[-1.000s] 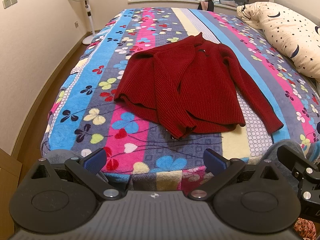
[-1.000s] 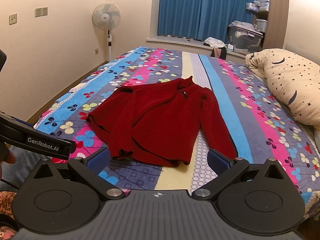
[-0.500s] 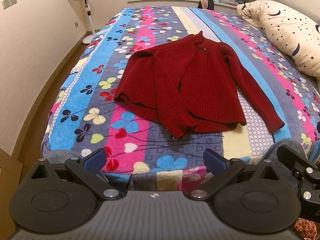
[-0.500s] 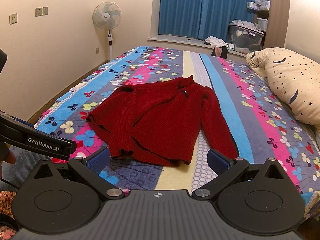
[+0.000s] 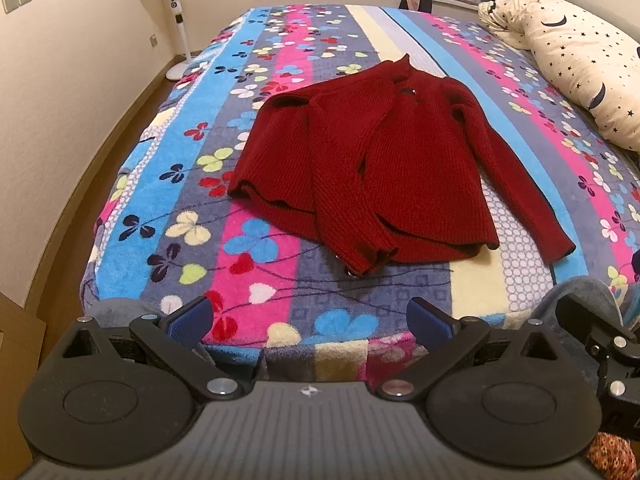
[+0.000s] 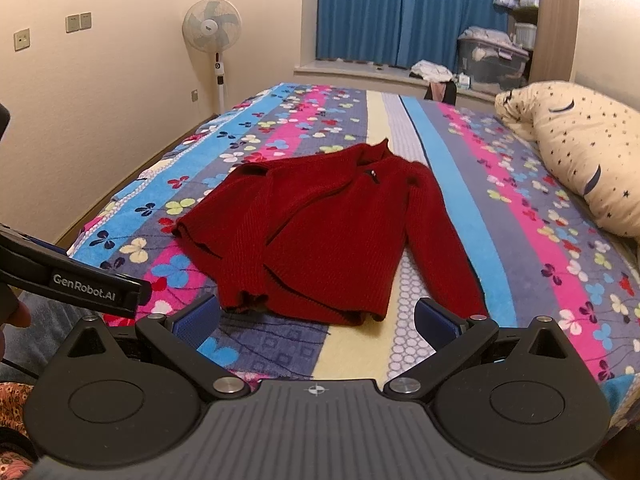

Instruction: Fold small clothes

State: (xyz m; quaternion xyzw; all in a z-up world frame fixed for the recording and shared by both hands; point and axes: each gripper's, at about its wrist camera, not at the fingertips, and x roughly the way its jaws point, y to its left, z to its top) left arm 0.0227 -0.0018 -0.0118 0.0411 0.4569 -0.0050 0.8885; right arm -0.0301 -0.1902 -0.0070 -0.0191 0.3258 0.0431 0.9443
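Both wrist cameras sit at the foot of the bed [image 5: 120,240], facing along it toward the curtains [image 6: 400,8]. The left view looks down steeply on the sweater [image 5: 372,176]; the right view looks lower and flatter. Both share the sweater, fan [image 6: 212,26] and pillow [image 6: 580,148].

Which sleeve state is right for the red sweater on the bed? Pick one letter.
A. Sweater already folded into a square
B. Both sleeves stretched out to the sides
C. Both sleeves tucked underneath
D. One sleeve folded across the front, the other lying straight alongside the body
D: on the red sweater, one sleeve crosses the front, while the other sleeve lies straight on the blanket.
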